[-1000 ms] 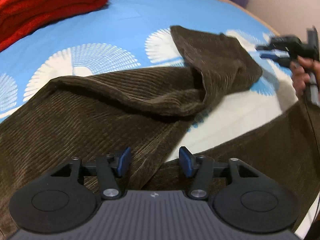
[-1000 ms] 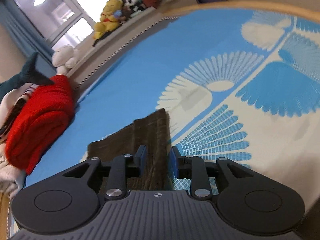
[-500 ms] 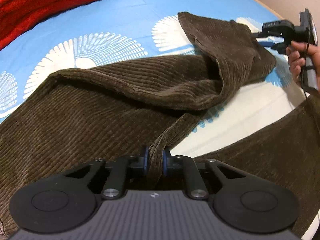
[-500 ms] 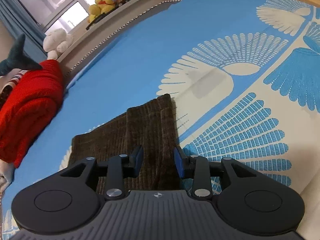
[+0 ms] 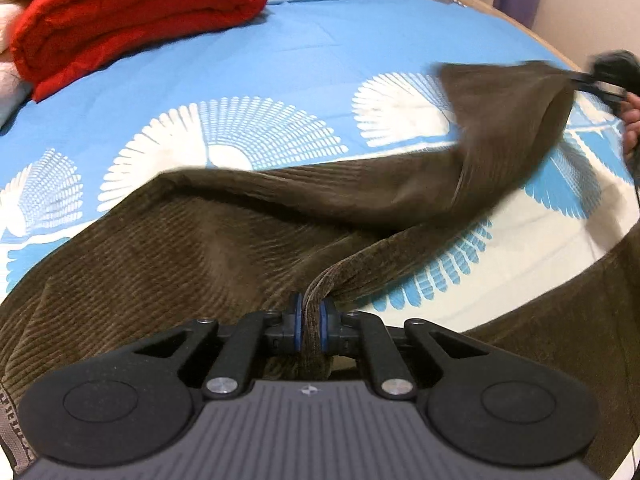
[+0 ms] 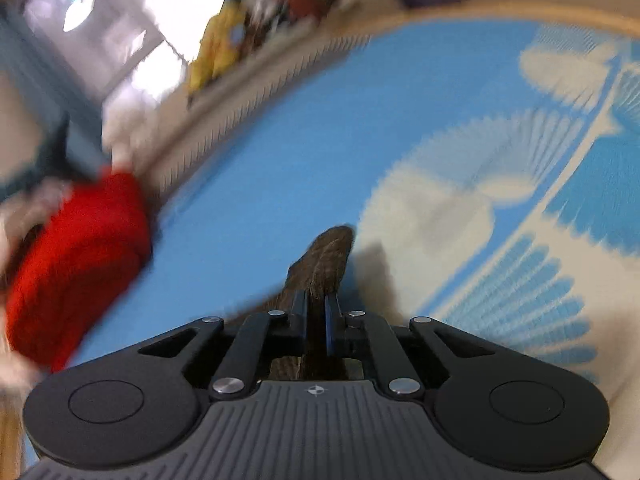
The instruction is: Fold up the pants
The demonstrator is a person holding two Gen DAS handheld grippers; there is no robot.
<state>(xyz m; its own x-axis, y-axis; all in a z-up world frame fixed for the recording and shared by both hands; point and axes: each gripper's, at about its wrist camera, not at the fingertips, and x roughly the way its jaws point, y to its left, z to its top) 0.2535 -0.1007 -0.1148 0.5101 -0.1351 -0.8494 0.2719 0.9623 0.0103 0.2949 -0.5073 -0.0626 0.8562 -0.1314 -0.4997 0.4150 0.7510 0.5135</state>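
Dark brown corduroy pants (image 5: pixel 208 256) lie spread on a blue and white patterned bed sheet (image 5: pixel 240 80). My left gripper (image 5: pixel 311 320) is shut on a fold of the pants near the crotch seam. My right gripper (image 6: pixel 316 312) is shut on the end of one pant leg (image 6: pixel 328 256) and holds it lifted off the sheet. In the left wrist view the right gripper (image 5: pixel 600 80) shows at the far right, pulling that leg end (image 5: pixel 520 120) up and taut. The right wrist view is motion blurred.
A folded red blanket (image 5: pixel 132 20) lies at the far left of the bed, also in the right wrist view (image 6: pixel 76 264). Stuffed toys (image 6: pixel 220 48) sit on a ledge by the window. The bed's wooden edge (image 6: pixel 480 10) runs along the far side.
Both grippers have closed on the pants: the left on the crotch fold, the right on the leg end. The right gripper has lifted the leg end and is moving fast.
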